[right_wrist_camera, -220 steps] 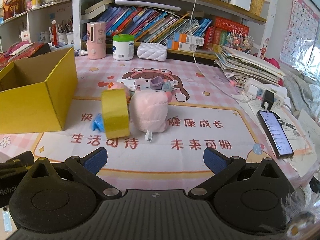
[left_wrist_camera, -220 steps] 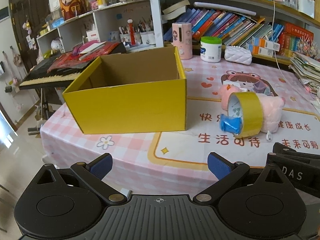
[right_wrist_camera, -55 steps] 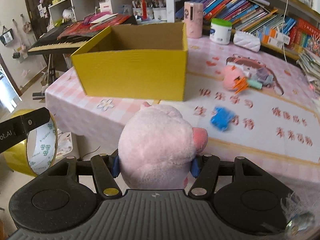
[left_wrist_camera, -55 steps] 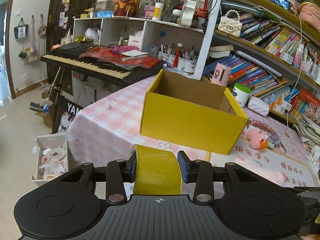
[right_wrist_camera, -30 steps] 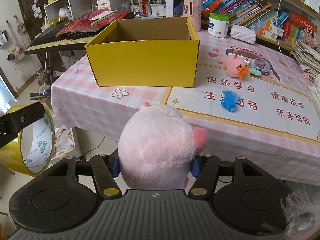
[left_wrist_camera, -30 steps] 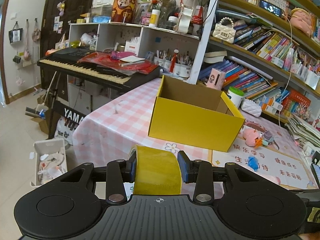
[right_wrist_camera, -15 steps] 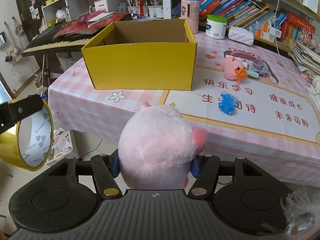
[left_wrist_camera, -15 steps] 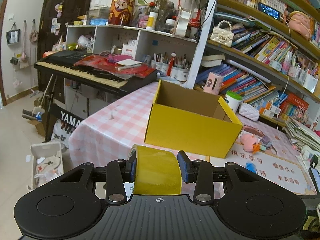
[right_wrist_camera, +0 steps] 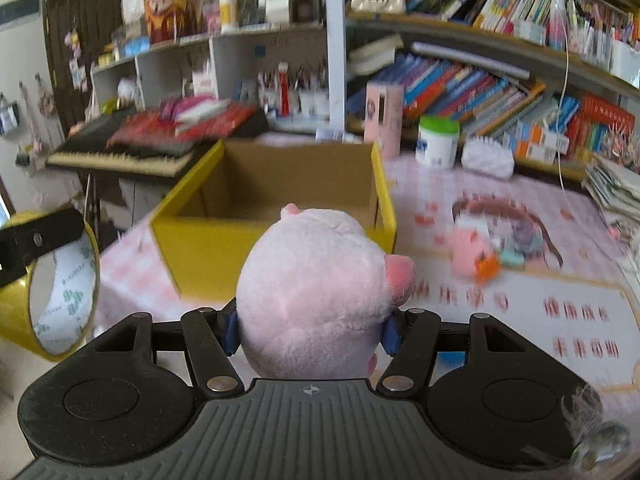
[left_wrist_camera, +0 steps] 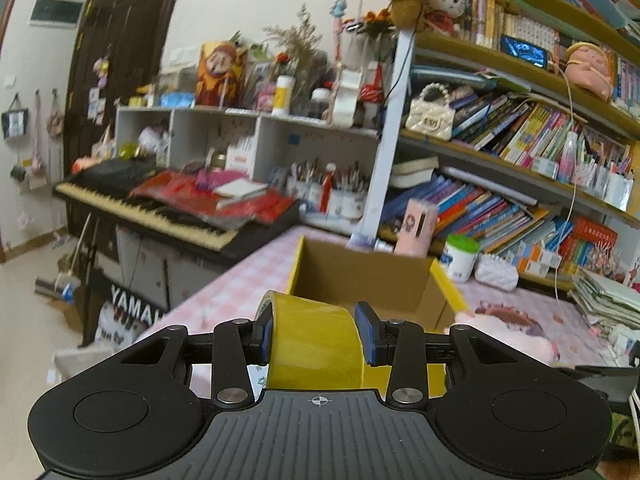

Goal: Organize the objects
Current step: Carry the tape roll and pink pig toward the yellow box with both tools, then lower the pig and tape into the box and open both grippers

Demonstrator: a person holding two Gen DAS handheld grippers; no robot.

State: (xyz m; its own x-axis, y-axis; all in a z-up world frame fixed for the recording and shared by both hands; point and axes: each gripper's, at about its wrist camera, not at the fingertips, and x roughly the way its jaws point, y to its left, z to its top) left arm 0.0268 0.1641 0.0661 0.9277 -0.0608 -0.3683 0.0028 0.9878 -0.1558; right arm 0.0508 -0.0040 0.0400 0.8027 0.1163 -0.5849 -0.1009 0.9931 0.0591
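My left gripper [left_wrist_camera: 317,336] is shut on a yellow tape roll [left_wrist_camera: 316,344], held just in front of the open yellow cardboard box [left_wrist_camera: 360,276]. The tape roll [right_wrist_camera: 60,280] also shows at the left of the right wrist view. My right gripper [right_wrist_camera: 312,330] is shut on a pink plush pig [right_wrist_camera: 316,292], held close to the near wall of the box [right_wrist_camera: 276,196]. The box looks empty inside. A small pink toy [right_wrist_camera: 470,254] and other small toys lie on the table mat to the right of the box.
The box stands on a pink checked tablecloth [left_wrist_camera: 240,288]. A keyboard piano [left_wrist_camera: 160,208] stands left of the table. Bookshelves [left_wrist_camera: 500,208], a white jar [right_wrist_camera: 436,140] and a pink container [right_wrist_camera: 384,116] line the back. A paper stack [right_wrist_camera: 616,188] lies far right.
Both grippers have moved forward and up toward the box, which now looks larger and closer. Each keeps its hold on its object.
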